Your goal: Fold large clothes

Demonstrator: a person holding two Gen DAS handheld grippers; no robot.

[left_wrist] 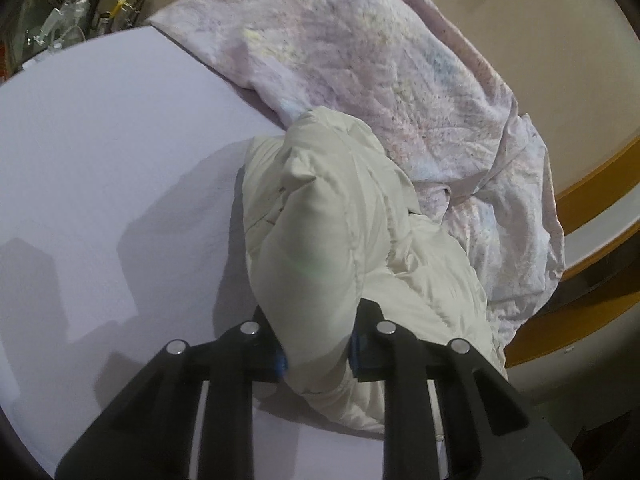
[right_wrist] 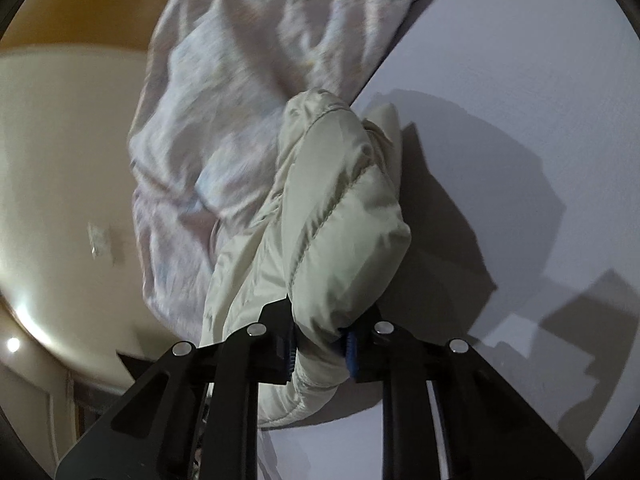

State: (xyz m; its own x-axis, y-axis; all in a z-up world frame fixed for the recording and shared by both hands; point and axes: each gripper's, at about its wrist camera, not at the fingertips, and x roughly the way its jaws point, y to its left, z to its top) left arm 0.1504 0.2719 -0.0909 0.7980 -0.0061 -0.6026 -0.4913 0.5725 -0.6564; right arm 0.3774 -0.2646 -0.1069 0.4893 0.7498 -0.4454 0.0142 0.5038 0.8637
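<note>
A puffy cream quilted jacket (left_wrist: 332, 216) lies bunched on a pale lilac surface (left_wrist: 100, 168). In the left wrist view my left gripper (left_wrist: 318, 350) is shut on a thick fold of it, blue pads pressing from both sides. The right wrist view shows the same cream jacket (right_wrist: 344, 216), with my right gripper (right_wrist: 320, 346) shut on another padded fold. The jacket rises away from both grippers toward a crumpled cover.
A crumpled pale pink patterned bedcover (left_wrist: 380, 60) lies just behind the jacket, also seen as the bedcover (right_wrist: 240, 80) in the right wrist view. A wooden frame edge (left_wrist: 592, 196) runs at the right. Clutter (left_wrist: 72, 12) sits in the far left corner.
</note>
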